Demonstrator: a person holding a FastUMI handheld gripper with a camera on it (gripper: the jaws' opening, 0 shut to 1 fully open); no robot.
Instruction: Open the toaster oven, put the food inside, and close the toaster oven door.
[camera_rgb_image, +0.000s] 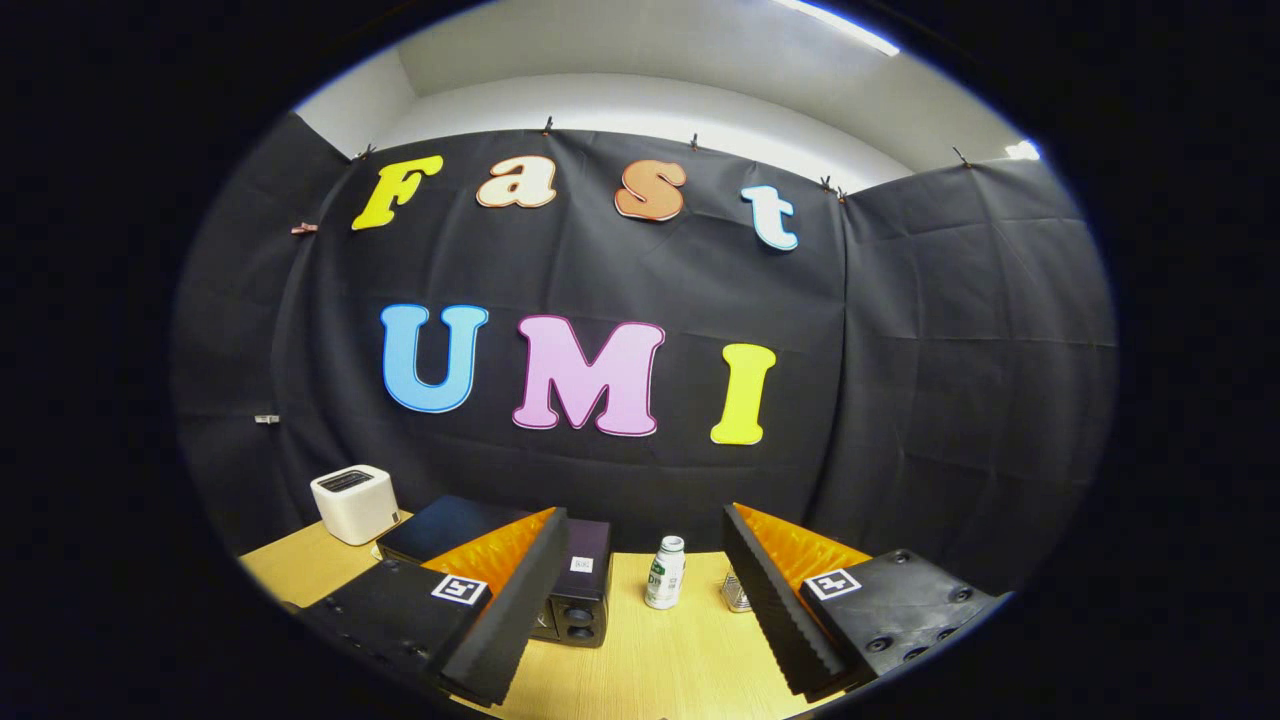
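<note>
The gripper (640, 610) is raised above the wooden table (660, 660), its 2 fingers spread wide and holding nothing. The toaster oven (560, 570), a dark box, stands ahead and to the left, partly hidden behind the left finger (510, 610); its control knobs face the gripper. A small white bottle (665, 572) stands between the fingers, beyond their tips. Reaching the oven door likely requires a leftward, downward approach.

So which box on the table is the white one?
The small white rounded box, back beside the black cloth wall, beyond the open gripper. The black toaster oven, partly behind one finger, is dark.
</note>
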